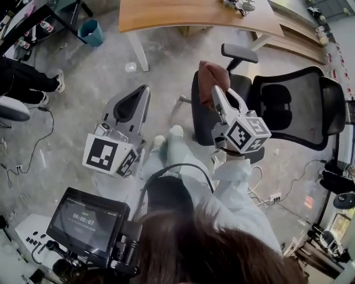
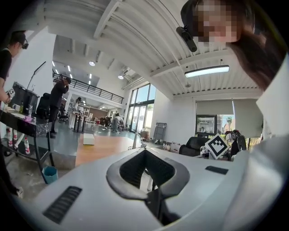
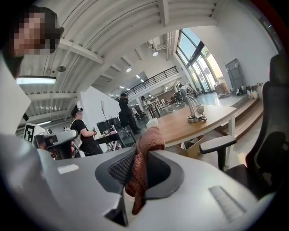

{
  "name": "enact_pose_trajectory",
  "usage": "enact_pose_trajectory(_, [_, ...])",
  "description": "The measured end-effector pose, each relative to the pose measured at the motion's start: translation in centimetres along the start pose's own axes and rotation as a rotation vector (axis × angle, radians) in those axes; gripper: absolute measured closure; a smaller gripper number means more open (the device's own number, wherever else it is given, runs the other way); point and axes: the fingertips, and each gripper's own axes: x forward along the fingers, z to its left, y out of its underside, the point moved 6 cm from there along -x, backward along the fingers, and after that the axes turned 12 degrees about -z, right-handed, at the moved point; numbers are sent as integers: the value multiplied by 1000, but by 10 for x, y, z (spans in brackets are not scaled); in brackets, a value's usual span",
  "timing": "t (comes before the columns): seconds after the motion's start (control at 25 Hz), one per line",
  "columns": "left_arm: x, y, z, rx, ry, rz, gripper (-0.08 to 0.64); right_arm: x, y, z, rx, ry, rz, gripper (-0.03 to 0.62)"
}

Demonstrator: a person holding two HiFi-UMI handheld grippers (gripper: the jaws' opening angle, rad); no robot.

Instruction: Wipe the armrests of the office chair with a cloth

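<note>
A black office chair (image 1: 299,105) with a mesh back stands at the right in the head view, one padded armrest (image 1: 239,53) at its far side. My right gripper (image 1: 214,89) hovers over the seat's left edge, shut on a reddish-brown cloth (image 1: 209,77). In the right gripper view the cloth (image 3: 145,153) hangs bunched between the jaws, with the armrest (image 3: 217,143) ahead to the right. My left gripper (image 1: 141,94) is held left of the chair over the concrete floor, jaws together and holding nothing; in its own view the left gripper (image 2: 145,155) points away into the room.
A wooden table (image 1: 194,14) stands beyond the chair. A teal bin (image 1: 91,32) and a seated person's legs (image 1: 28,83) are at the far left. Cables (image 1: 266,195) trail on the floor at the right. A screen unit (image 1: 86,222) sits at the lower left.
</note>
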Motion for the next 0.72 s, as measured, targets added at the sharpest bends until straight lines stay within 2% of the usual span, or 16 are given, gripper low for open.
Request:
enact_pose_trajectory(0.16, [49,0,50,-25,47,9,557,51,-15,-22,-8,75,-15,541])
enact_pose_trajectory(0.28, [100,8,62,-18,89,17,557,72,-27,-62,11,125,-45,541])
enact_pose_trajectory(0.44, [200,6,83,-2,171,40,557,117,-56,-124,42,205,-84,541])
enact_pose_trajectory(0.56, [275,2,87,1,254,57,558,142,-79,-168,63,267,-111,541])
enact_pose_trajectory(0.72, [334,1,74,-6,364,61,557,147,-102,-198,43,327,-121,541])
